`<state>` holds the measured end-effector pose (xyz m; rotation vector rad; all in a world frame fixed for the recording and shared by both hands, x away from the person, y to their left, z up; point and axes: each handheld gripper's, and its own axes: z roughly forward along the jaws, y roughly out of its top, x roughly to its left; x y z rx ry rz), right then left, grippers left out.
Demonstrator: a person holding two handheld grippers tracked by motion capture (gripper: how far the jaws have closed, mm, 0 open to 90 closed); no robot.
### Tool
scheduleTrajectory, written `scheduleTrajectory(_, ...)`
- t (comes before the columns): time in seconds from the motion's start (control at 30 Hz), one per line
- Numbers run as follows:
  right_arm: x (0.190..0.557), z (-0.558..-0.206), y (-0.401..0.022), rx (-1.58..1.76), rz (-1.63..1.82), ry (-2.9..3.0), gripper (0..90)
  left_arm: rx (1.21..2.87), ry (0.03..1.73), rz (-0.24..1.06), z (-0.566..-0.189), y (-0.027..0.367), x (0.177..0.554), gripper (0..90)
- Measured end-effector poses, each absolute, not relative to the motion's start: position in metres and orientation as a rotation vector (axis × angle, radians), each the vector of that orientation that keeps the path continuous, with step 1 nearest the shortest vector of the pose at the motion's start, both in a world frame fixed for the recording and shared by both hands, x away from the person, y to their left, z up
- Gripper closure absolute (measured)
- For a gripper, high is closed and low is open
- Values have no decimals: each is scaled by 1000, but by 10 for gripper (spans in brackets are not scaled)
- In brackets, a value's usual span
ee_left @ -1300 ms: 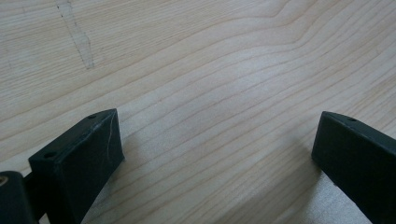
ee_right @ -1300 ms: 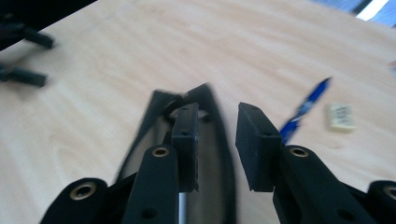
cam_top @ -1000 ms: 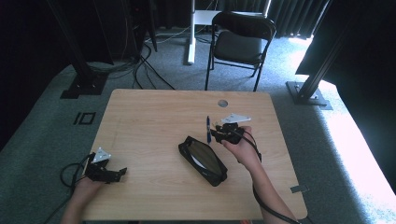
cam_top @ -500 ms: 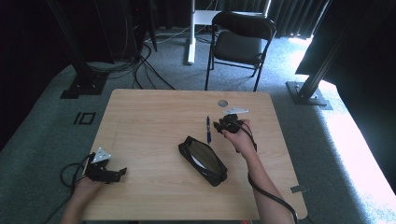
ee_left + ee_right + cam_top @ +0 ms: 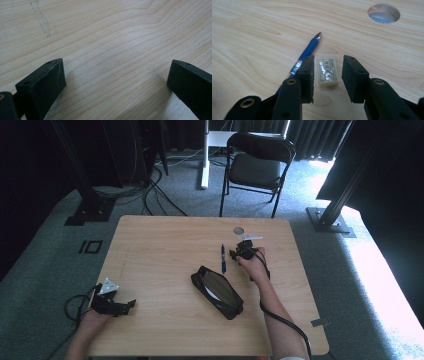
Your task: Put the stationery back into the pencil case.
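Note:
A small white eraser [image 5: 327, 72] lies on the wooden table [image 5: 165, 245] between the jaws of my right gripper [image 5: 328, 62]. The jaws have just been opening, and a gap shows on each side of the eraser. A blue pen [image 5: 308, 51] lies just left of the left jaw. From above, the right gripper [image 5: 239, 252] is low over the table next to the pen [image 5: 223, 259]. A black pencil case [image 5: 217, 291] lies open nearer the person. My left gripper [image 5: 127, 304] rests at the front left, its jaws [image 5: 115, 67] wide open over bare wood.
A round cable hole [image 5: 238, 230] is cut in the table just beyond the right gripper, also seen in the right gripper view [image 5: 384, 13]. A black folding chair [image 5: 257, 167] stands past the far edge. Cables trail off the near edge.
The right gripper has moved a little farther across the table and sunk down beside the pen. The left gripper has stayed where it was.

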<state>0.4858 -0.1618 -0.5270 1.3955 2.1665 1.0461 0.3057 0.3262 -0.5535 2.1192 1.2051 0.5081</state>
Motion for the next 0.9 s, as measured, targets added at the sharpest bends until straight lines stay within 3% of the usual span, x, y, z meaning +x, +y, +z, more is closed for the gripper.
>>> scheduleTrajectory(0.43,493,-541,-152,1385,980,2202,622,2119,1205,508,-553,326,306,21)
scheduleTrajectory(0.57,493,-543,-150,1378,931,2206,678,2119,1205,508,-553,326,306,21)
scheduleTrajectory(0.9,479,-521,-163,1419,958,2205,682,2119,1205,508,-553,326,306,21)
